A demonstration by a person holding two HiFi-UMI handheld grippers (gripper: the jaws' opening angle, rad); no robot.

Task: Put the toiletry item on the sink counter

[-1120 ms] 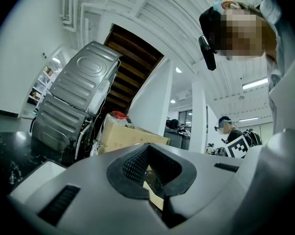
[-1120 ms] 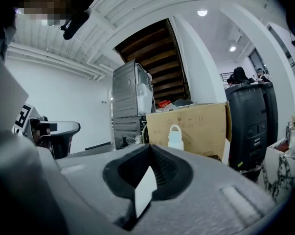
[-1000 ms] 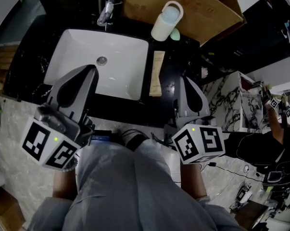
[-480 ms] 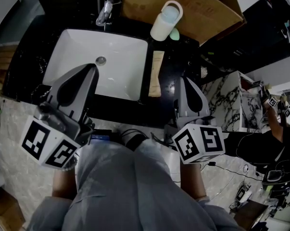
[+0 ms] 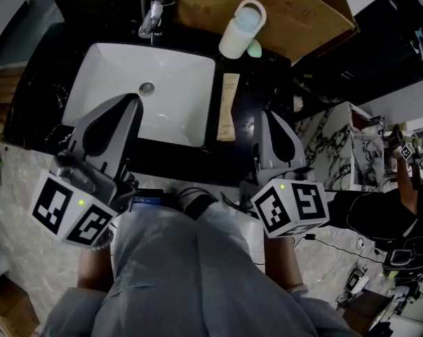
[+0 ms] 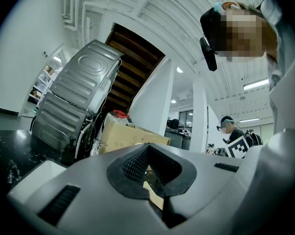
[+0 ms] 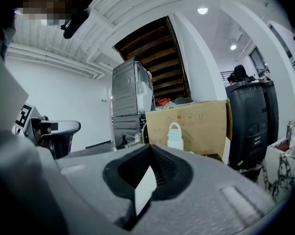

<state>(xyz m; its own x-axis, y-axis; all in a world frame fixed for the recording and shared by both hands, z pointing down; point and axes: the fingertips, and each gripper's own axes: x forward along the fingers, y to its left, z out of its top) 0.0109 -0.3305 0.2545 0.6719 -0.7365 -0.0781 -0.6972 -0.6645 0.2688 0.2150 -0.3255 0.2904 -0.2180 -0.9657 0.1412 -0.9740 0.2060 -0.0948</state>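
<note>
Left gripper [image 5: 132, 101], above the near side of the sink basin [image 5: 176, 76]: jaws closed together, gripping nothing. Toiletry item [image 5: 229, 107]: flat tan packet lying on the black counter [image 5: 257, 93] just right of the basin, touched by neither gripper. Right gripper [image 5: 271, 116], right of the packet, farther from the basin: jaws fully closed, empty.

Your head camera looks steeply down at the sink [image 5: 169, 90] in the upper left of the frame. The cameras on your left gripper [image 5: 132, 102] and right gripper [image 5: 271, 118] sit low and close behind their jaws, looking forward and up. All three views share the cardboard box [image 5: 288, 9].
</note>
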